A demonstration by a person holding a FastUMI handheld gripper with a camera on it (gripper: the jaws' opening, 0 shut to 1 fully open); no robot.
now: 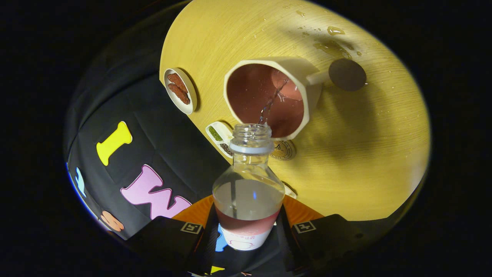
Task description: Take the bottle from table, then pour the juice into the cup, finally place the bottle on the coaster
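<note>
Clamping bottle (248,192), tongs (248,227) tilt mouth just over cup (269,98) rim, near table (365,154) edge.

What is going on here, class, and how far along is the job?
The gripper is shut on a clear bottle, tilting it so a thin stream runs from its open mouth into the cream cup just beyond. Liquid has already pooled in the cup. Spilled drops lie on the wooden table past the cup.

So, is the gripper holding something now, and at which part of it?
Yes. The gripper holds the clear bottle by its lower body, at the label band, with the jaws closed on both sides, while liquid streams from its open neck into the cup.
</note>
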